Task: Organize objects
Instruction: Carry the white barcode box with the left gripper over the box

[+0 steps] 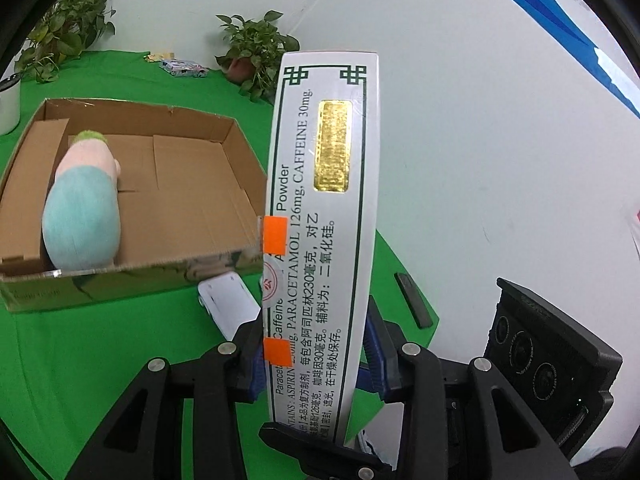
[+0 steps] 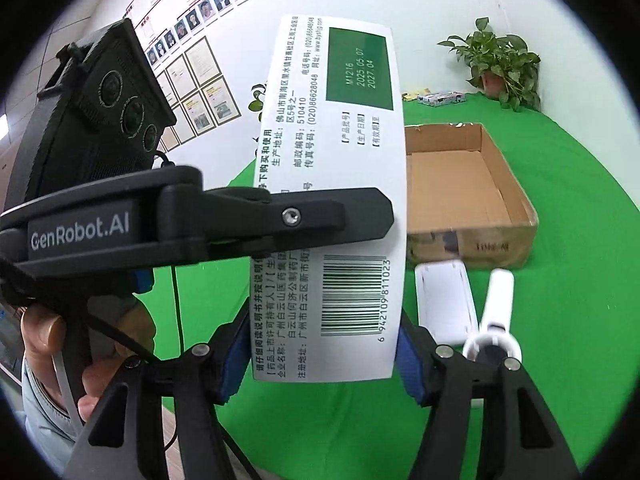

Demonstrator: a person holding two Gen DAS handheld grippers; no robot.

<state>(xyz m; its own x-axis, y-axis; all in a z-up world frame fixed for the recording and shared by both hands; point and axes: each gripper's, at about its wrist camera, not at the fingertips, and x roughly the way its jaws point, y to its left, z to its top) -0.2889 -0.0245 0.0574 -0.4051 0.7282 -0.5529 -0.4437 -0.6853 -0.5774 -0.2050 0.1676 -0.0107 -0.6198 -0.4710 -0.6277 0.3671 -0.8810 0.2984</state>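
A white medicine box (image 1: 324, 216) with green border and printed text is held in the air between both grippers. My left gripper (image 1: 316, 364) is shut on its narrow sides near the lower end. In the right wrist view the same medicine box (image 2: 336, 184) shows its barcode side; my right gripper (image 2: 320, 360) is closed around its lower end, and the left gripper's finger (image 2: 320, 216) crosses its face. An open cardboard box (image 1: 192, 184) on the green table holds a pastel plush toy (image 1: 86, 208); the cardboard box also shows in the right wrist view (image 2: 516, 208).
A white flat device (image 2: 444, 300) and a white tube-shaped object (image 2: 496, 312) lie in front of the cardboard box. A black bar (image 1: 414, 300) lies near the table's right edge. Potted plants (image 1: 256, 52) and small packets (image 1: 184, 68) stand at the back. A white mug (image 1: 8, 104) stands far left.
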